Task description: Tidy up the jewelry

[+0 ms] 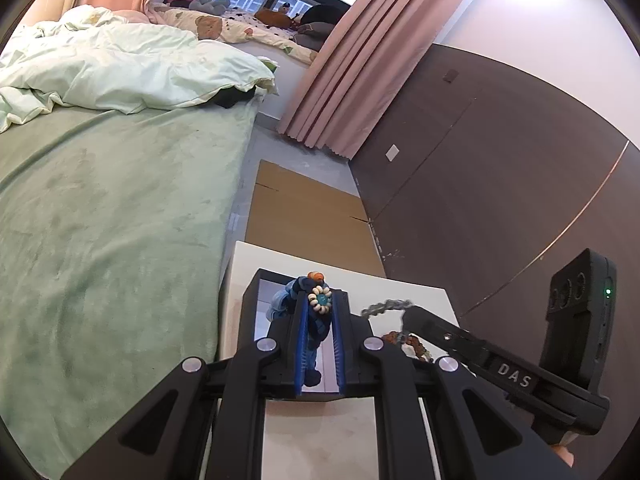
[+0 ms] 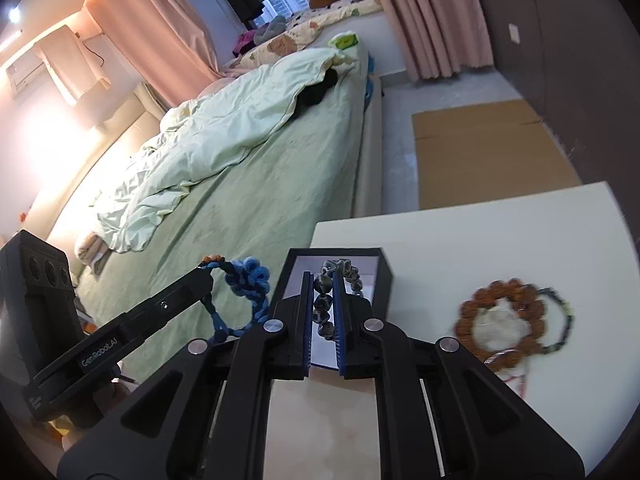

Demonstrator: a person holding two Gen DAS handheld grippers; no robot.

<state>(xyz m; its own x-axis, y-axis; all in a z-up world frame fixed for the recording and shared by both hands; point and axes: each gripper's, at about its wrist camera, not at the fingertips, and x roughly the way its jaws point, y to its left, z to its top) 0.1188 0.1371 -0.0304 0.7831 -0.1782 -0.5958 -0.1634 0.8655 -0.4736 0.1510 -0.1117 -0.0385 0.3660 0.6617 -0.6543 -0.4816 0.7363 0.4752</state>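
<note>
My left tool [image 1: 319, 322] is clamped on a blue braided bracelet [image 1: 310, 320], held over the black box [image 1: 256, 300] on the bench [image 1: 400, 292]. My right tool [image 2: 323, 312] is clamped on a grey stone bracelet [image 2: 326, 300] over the same box. The box floor is mostly hidden. Only the right view shows, blurred at 3 o'clock, a brown bead bracelet [image 2: 502, 320] lying on the bench.

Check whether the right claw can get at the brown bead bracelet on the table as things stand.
Probably not yet. The right claw is shut on the grey stone bracelet above the black box. The brown bead bracelet lies uncovered to its right, so the path looks free once it unloads.
</note>
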